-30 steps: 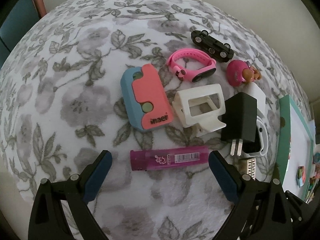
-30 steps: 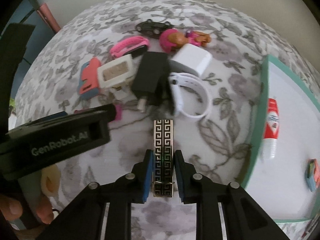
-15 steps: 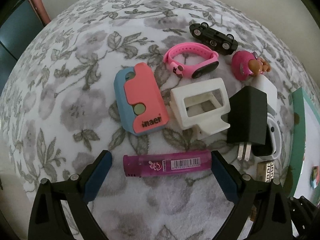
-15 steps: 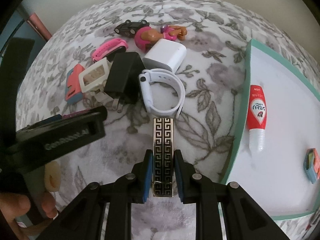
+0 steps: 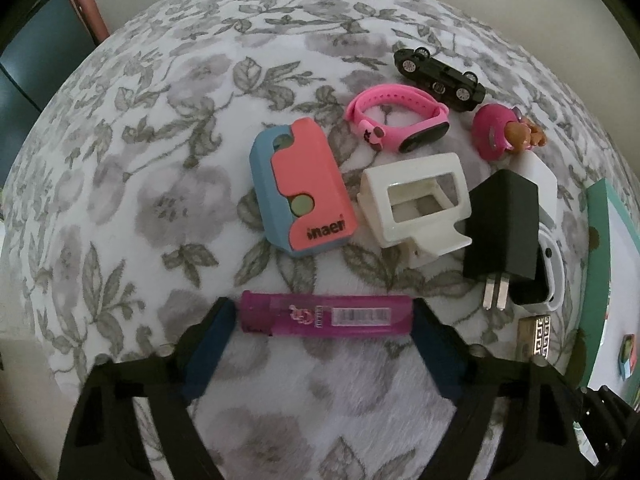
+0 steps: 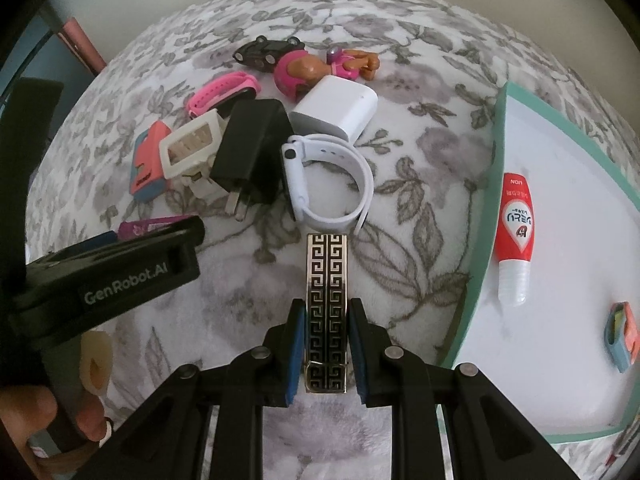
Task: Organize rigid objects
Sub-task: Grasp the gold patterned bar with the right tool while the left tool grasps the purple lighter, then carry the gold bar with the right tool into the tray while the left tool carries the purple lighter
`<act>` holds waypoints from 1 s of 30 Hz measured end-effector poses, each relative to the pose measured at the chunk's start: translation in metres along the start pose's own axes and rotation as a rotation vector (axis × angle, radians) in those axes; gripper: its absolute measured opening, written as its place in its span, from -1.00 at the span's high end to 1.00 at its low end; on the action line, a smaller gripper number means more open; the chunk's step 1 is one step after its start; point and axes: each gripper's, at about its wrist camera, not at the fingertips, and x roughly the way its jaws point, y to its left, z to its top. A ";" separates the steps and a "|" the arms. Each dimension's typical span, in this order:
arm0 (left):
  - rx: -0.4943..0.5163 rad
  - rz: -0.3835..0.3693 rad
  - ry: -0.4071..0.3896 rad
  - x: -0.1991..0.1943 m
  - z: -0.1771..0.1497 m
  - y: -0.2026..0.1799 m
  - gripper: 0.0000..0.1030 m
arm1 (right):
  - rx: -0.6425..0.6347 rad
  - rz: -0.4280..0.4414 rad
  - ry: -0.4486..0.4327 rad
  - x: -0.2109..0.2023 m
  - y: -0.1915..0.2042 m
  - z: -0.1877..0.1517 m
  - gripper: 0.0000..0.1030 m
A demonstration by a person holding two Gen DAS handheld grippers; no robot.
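My left gripper point(image 5: 323, 316) has its blue pads at both ends of a purple lighter point(image 5: 326, 316) lying crosswise on the floral cloth; the jaws touch its ends. My right gripper point(image 6: 325, 344) is shut on a black-and-gold patterned lighter point(image 6: 326, 280), held lengthwise above the cloth; it also shows in the left wrist view point(image 5: 535, 334). A green-rimmed white tray point(image 6: 486, 216) lies to the right and holds a red-and-white tube point(image 6: 516, 232) and a small blue-and-coral item point(image 6: 622, 334).
A pile sits beyond: a coral-and-blue case point(image 5: 304, 196), white plastic holder point(image 5: 416, 208), black plug adapter point(image 5: 502, 232), pink wristband point(image 5: 396, 122), black toy car point(image 5: 438, 74), pink doll point(image 5: 504, 132), white watch point(image 6: 328, 180), white charger cube point(image 6: 336, 110).
My left gripper has moved down onto the purple lighter and closed on its ends. My right gripper has carried the patterned lighter rightward, toward the tray.
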 end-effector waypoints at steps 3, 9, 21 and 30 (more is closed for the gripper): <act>0.009 -0.003 -0.002 -0.003 -0.001 0.012 -0.58 | -0.002 -0.001 -0.002 0.000 0.001 0.000 0.54; 0.012 -0.002 0.000 -0.011 -0.006 0.011 -0.58 | -0.051 -0.054 -0.005 0.001 0.013 -0.002 0.54; -0.002 -0.024 -0.052 -0.063 -0.001 0.012 -0.58 | -0.015 0.038 -0.077 -0.033 0.010 -0.004 0.57; 0.047 -0.115 -0.137 -0.124 0.007 -0.035 -0.58 | 0.146 -0.019 -0.228 -0.081 -0.041 -0.010 0.57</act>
